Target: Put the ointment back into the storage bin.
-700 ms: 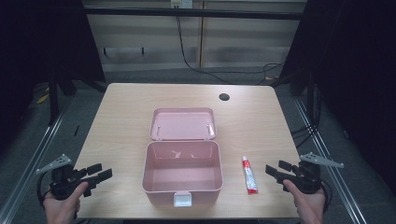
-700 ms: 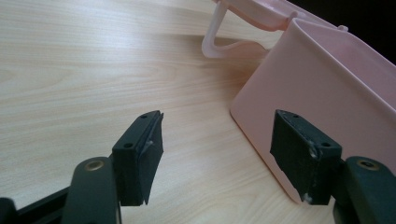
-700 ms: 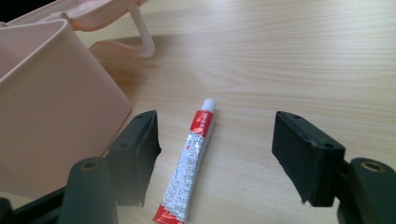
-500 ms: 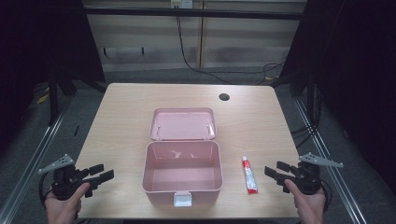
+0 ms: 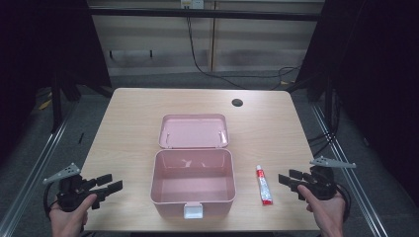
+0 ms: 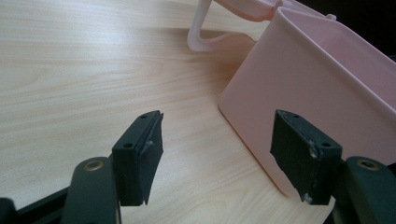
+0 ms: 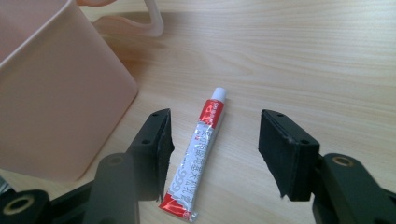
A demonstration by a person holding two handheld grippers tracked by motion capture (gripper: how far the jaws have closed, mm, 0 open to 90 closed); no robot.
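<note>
An open pink box [image 5: 193, 181] stands at the table's near middle, its lid [image 5: 193, 130] laid back flat behind it and nothing inside. A red and white tube [image 5: 263, 184] lies flat just right of the box. My right gripper [image 5: 289, 181] hovers open beside the tube, jaws pointing left. In the right gripper view the tube [image 7: 199, 144] lies on the wood between and beyond the open jaws [image 7: 212, 154], untouched. My left gripper [image 5: 109, 183] is open at the table's near left. Its own view has the box wall [image 6: 317, 88] behind the right jaw.
The wooden table [image 5: 133, 118] has a round cable hole [image 5: 237, 102] at the far right. A white latch [image 5: 193, 212] sits on the box's front. Metal rails run along both sides of the table, and cables hang behind it.
Both hands have shifted only slightly; the left gripper has crept a little toward the near edge. The box and tube have not moved.
</note>
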